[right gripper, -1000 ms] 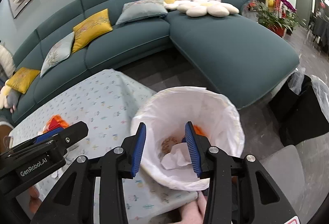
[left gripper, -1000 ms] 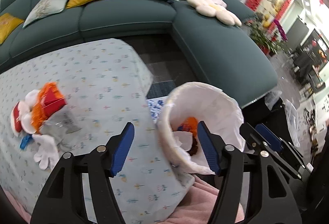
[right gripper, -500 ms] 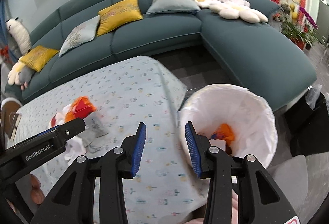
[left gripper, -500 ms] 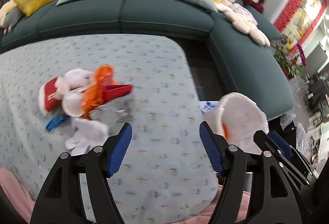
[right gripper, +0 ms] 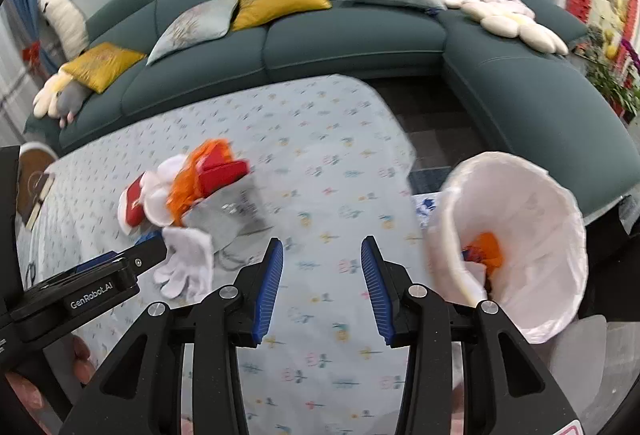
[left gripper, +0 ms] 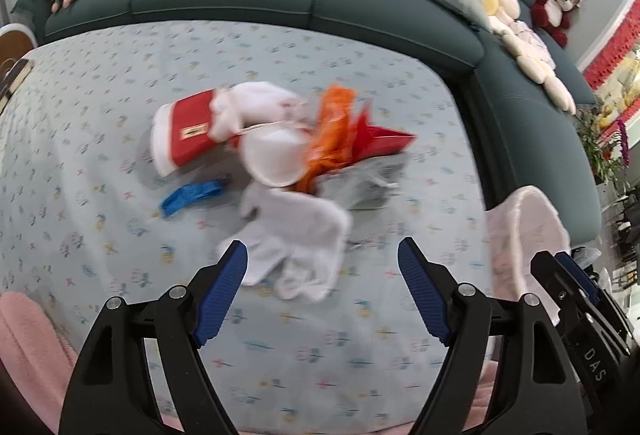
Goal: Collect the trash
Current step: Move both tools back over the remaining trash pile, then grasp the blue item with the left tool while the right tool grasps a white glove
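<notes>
1. My left gripper (left gripper: pixel 322 267) is spread wide, holding nothing, over the near part of the table (left gripper: pixel 100 115), aimed at the trash pile (left gripper: pixel 288 155).
2. My right gripper (right gripper: pixel 322 263) is open with a narrower gap, empty, over bare cloth between pile and bin (right gripper: pixel 516 235).
3. The pile sits mid-table, well in from every edge. Left view is motion-blurred, so fine detail is unclear.
4. Red carton (left gripper: pixel 192 133): long axis runs left-right, slightly tilted, at the pile's left end. It touches the white cup (left gripper: pixel 276 159).
5. Orange wrapper (left gripper: pixel 332 131) stands up behind the cup. Red box (left gripper: pixel 380 145) points right, tip toward the table's right edge.
6. Blue strip (left gripper: pixel 190 197) lies alone just left of the pile, long axis left-right.
7. White glove (left gripper: pixel 298 243) is nearest me, fingers pointing toward my left gripper, just ahead of the pads.
8. Bin sits off the table's right edge, lined white, mouth tilted toward me, orange scrap (right gripper: pixel 486 249) inside.
9. Open cloth lies between pile and right edge. The sofa (right gripper: pixel 352 39) wraps the far and right sides.
</notes>
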Demonstrator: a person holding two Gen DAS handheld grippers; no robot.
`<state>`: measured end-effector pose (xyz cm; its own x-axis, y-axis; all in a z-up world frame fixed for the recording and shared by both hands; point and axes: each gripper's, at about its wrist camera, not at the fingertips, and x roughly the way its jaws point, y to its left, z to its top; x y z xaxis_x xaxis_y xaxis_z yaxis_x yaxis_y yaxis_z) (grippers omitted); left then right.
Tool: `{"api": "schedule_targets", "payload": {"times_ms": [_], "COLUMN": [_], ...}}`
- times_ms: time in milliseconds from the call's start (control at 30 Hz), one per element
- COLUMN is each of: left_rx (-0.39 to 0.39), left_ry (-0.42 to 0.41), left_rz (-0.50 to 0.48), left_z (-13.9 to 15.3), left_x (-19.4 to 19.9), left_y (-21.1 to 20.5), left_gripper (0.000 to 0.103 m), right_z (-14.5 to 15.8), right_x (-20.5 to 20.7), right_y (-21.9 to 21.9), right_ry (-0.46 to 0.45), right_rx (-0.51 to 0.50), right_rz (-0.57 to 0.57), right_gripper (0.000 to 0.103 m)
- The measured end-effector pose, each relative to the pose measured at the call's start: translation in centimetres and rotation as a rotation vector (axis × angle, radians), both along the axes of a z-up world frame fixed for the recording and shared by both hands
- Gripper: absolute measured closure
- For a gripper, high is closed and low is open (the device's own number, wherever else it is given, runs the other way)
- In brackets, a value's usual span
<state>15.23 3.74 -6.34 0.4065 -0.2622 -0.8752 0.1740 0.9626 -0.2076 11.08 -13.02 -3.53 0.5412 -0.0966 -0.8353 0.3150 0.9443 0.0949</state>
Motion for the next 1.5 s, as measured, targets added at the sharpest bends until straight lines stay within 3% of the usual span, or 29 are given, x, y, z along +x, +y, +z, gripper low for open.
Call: {"api": "schedule_targets", "payload": {"times_ms": [300, 600, 733, 1000, 1100, 1233, 1400, 1500], "left_rx": [0.072, 0.126, 0.122, 0.112, 0.090, 0.058, 0.031, 0.022], "left_ry": [0.006, 0.045, 0.073, 0.103, 0.095, 0.115, 0.130, 0.133], "left_rz": [0.032, 0.004, -0.044, -0.120, -0.120, -0.136, -0.123, -0.105], "left_z": [-2.4, -6.2, -7.8, -9.9, -9.9, -9.9, -9.8, -9.5], "left_x": [2.1, 6.2, 7.4, 8.4, 8.5, 8.7, 7.9, 6.9], "left_y": [4.6, 7.9, 8.2, 7.9, 7.9, 7.6, 7.1, 6.8], "left_gripper": [0.027, 0.028, 0.038, 0.047, 0.061, 0.089, 0.091, 0.092], "right_z": [-3.5, -7.0, -8.3, -10.4, -10.9, -11.5, -11.7, -11.3], "right_x": [3.2, 6.5, 7.6, 8.9, 9.0, 9.1, 8.6, 7.9], "right_y": [4.9, 8.6, 9.4, 10.0, 10.3, 10.4, 10.7, 10.6], "right_ry": [0.063, 0.126, 0.153, 0.199, 0.210, 0.220, 0.229, 0.220], "right_rx": [0.064, 0.097, 0.102, 0.108, 0.114, 0.132, 0.154, 0.156], "right_rz": [0.080, 0.130, 0.137, 0.151, 0.157, 0.158, 0.171, 0.173], "right_gripper": [0.063, 0.063, 0.063, 0.063, 0.063, 0.072, 0.095, 0.098]}}
